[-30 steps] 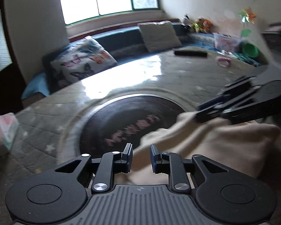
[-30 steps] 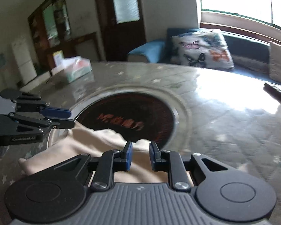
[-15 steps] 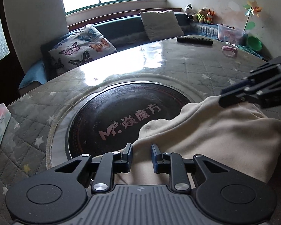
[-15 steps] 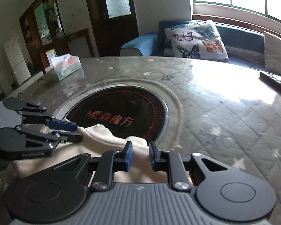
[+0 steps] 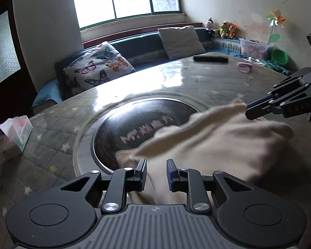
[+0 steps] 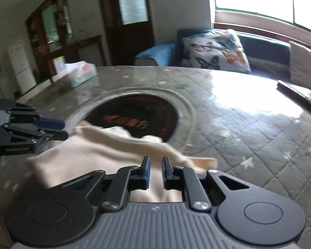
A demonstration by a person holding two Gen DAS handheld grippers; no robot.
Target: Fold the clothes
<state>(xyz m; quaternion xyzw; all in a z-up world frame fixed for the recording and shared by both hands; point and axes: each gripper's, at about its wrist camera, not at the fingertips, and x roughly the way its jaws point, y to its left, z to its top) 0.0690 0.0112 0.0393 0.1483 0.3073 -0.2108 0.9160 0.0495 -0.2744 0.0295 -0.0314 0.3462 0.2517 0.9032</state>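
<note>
- Where the room's window light glares off it, the round quilted surface (image 5: 76, 122) fills both views, with a dark round plate (image 5: 147, 124) bearing reddish lettering set in its middle.
- A cream garment (image 5: 217, 143) lies bunched on the surface, one edge overlapping the plate's near rim, the rest spread toward both tools.
- The left tool (image 5: 156, 173) has its jaws narrow, with cream cloth running up between them; whether the pads press on it I cannot tell.
- The right tool (image 6: 154, 171) has jaws close together and closing, with cloth between them; in the left wrist view it (image 5: 259, 109) reaches the garment's far edge.
- A tissue box (image 6: 80, 73) sits near the surface's edge, well apart from the garment.
- A black remote (image 5: 210, 58) lies at the far side, near a small pink object (image 5: 245, 66).
</note>
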